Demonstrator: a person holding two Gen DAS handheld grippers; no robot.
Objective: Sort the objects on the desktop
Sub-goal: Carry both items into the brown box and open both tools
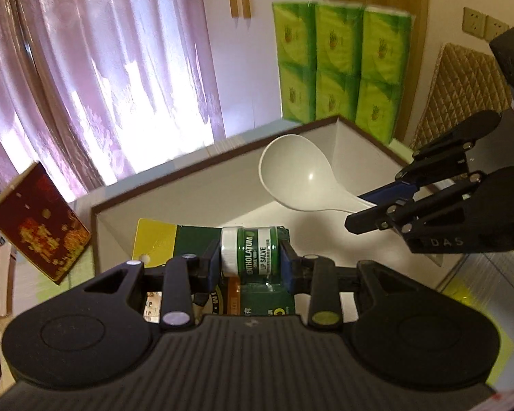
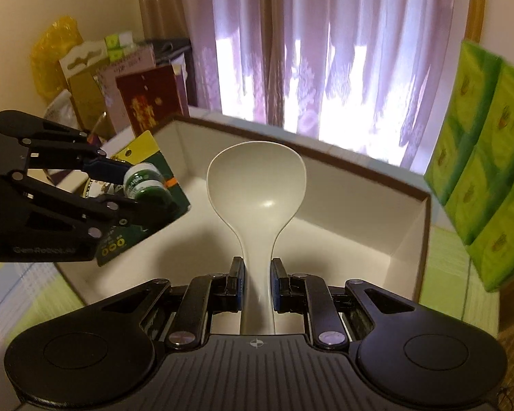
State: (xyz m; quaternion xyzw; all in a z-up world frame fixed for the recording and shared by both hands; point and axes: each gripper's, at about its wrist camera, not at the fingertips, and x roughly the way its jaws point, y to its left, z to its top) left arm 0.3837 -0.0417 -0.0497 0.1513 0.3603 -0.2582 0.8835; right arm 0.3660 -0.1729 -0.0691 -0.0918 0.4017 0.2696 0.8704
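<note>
1. The small green lip-salve jar with its white cap (image 1: 249,250) is up in the air, still fixed to its green and yellow backing card (image 1: 174,239), lying sideways with the printed label facing up.
2. The left gripper (image 1: 250,260) has it clamped: blue-padded fingers (image 1: 213,263) press on the cap end and the base end, only a narrow gap between them, filled by the jar.
3. Jar and card hang over the near-left corner of the open white box with a brown rim (image 1: 174,178).
4. Over to the right gripper (image 2: 257,282): fingers (image 2: 238,282) nearly together, pinching the slim handle of a glossy white plastic ladle-shaped spoon (image 2: 257,185).
5. The spoon's round bowl points away, hollow side up, held above the box's white interior, touching neither wall nor floor.
6. Stacked green tissue packs (image 1: 339,65) stand beyond the box, purple curtains (image 1: 102,78) glowing behind.
</note>
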